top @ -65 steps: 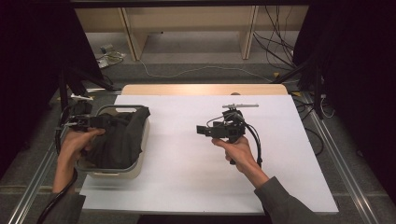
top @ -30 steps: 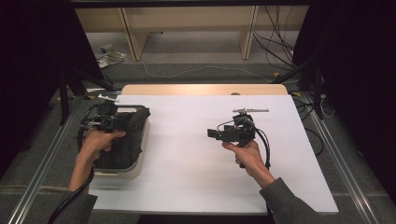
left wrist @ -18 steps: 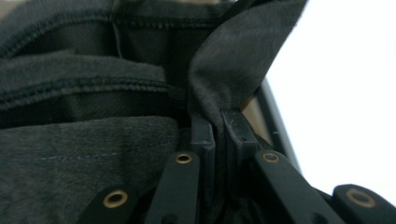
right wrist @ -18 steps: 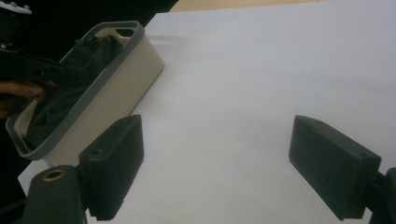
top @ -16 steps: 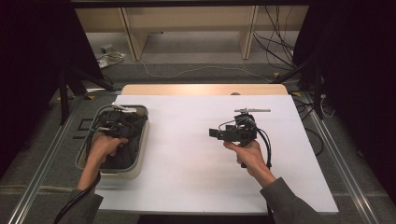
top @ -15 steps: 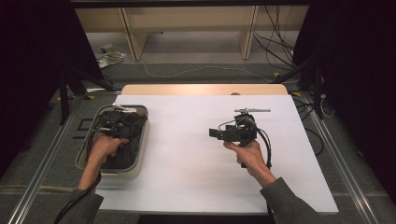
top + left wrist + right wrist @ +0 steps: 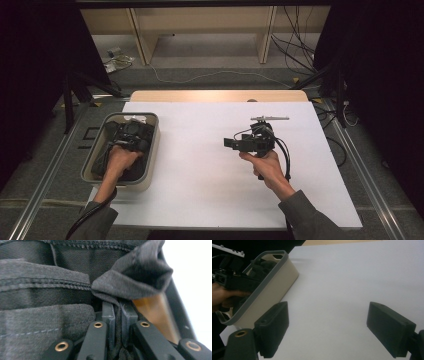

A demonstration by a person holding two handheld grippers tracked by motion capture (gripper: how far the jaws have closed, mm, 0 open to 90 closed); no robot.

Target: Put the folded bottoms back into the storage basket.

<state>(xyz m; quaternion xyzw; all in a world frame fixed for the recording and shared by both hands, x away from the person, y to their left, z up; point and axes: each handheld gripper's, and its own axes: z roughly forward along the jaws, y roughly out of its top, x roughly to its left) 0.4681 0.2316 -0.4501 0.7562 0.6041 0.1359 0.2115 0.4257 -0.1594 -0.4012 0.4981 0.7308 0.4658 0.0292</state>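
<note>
A dark grey cloth [image 7: 135,277] lies bunched inside a beige basket [image 7: 152,150] at the table's left. My left gripper [image 7: 129,131] reaches down into that basket. In the left gripper view its jaws stand pressed together on a fold of the cloth, so the left gripper [image 7: 117,308] is shut on it. My right gripper [image 7: 233,144] hovers over the middle of the white table [image 7: 200,170], pointing left toward the basket [image 7: 272,290]. The right gripper [image 7: 329,332] is open, its fingers [image 7: 273,327] wide apart with nothing between them.
The white table surface [image 7: 349,277] stretches between the basket and the right gripper. A wooden strip [image 7: 215,95] runs along the table's far edge. Cables and shelf legs lie on the floor [image 7: 210,75] beyond. Metal rails [image 7: 45,205] flank the table.
The left gripper has moved from the basket's far left corner down into the basket, and the cloth heap now sits lower. The right gripper drifted slightly right.
</note>
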